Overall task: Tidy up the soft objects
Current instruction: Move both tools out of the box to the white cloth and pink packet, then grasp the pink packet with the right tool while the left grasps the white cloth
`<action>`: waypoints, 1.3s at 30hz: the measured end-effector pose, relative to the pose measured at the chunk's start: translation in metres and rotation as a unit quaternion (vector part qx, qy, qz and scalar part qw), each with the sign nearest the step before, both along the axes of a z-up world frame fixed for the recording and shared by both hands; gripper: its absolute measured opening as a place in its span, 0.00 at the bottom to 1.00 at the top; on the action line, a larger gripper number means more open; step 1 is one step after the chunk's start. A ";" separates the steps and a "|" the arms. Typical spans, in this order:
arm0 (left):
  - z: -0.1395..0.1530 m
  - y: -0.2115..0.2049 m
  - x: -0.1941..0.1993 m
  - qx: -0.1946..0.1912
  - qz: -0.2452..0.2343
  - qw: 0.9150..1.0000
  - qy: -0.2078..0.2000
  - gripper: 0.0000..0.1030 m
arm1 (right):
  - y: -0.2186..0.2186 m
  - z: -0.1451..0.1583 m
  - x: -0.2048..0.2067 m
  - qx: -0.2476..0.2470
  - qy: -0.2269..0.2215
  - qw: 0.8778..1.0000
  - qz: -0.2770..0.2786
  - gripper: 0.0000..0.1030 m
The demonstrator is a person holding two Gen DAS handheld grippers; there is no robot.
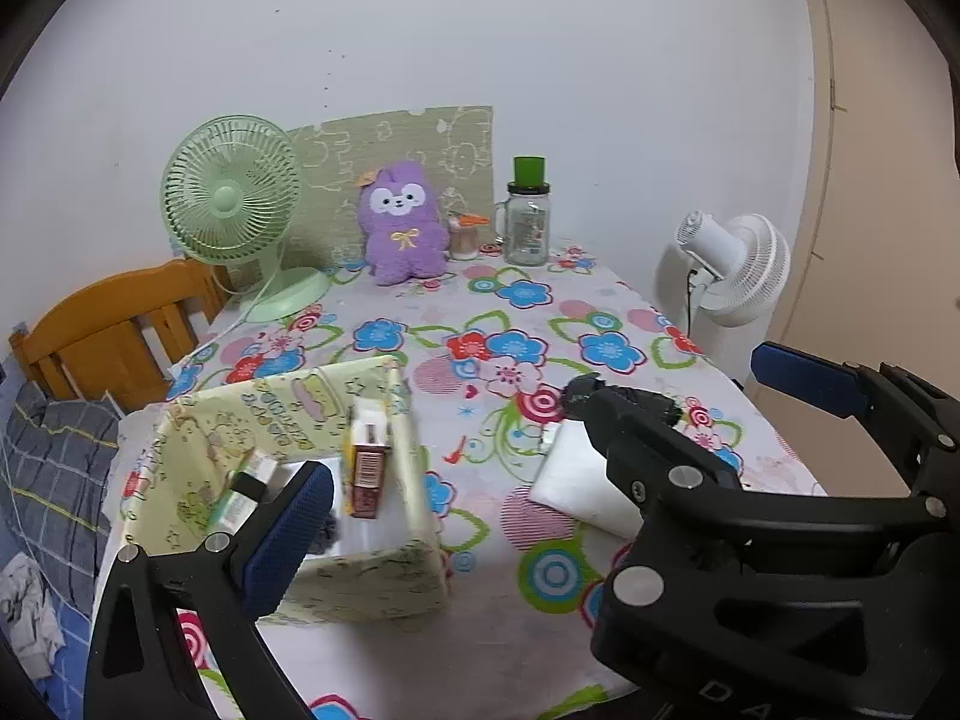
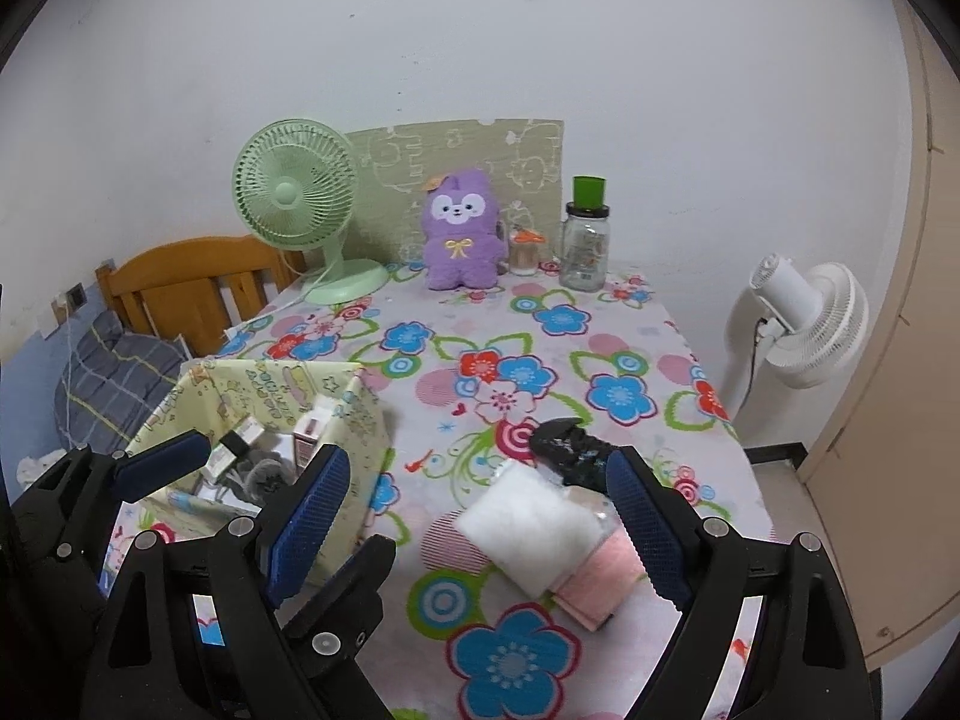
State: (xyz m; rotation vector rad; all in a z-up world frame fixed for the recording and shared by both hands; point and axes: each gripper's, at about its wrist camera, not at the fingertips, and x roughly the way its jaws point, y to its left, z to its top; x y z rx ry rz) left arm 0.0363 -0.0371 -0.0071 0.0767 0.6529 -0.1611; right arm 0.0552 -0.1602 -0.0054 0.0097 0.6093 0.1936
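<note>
A white fluffy cloth (image 2: pixel 528 525) lies on a pink cloth (image 2: pixel 606 576) near the table's front, with a crumpled black item (image 2: pixel 564 450) just behind them. My right gripper (image 2: pixel 477 519) is open, its blue pads standing wide on either side of the two cloths. To the left is a pale yellow fabric box (image 1: pixel 372 582) holding several small cartons and something grey and furry. My left gripper (image 1: pixel 474 528) is open beside the box, and one of its fingers (image 2: pixel 162 462) shows over the box rim. A purple plush toy (image 1: pixel 403 222) sits upright at the back.
A green desk fan (image 1: pixel 231 198), a glass jar with a green lid (image 1: pixel 528 219) and a small orange-lidded pot (image 1: pixel 465 237) stand along the wall. A white floor fan (image 2: pixel 804 324) is off the table's right edge. A wooden headboard (image 1: pixel 120 330) and bedding lie to the left.
</note>
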 end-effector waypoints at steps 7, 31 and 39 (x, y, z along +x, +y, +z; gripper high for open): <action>-0.004 -0.019 -0.002 -0.005 -0.019 1.000 0.000 1.00 | -0.020 -0.004 -0.005 -0.007 0.004 1.000 -0.015 0.87; -0.045 -0.062 0.005 -0.028 -0.045 0.998 0.021 1.00 | -0.064 -0.050 -0.003 -0.009 0.018 0.999 -0.028 0.87; -0.067 -0.072 0.016 -0.018 -0.047 0.998 0.041 1.00 | -0.073 -0.074 0.012 -0.005 0.036 0.999 -0.031 0.87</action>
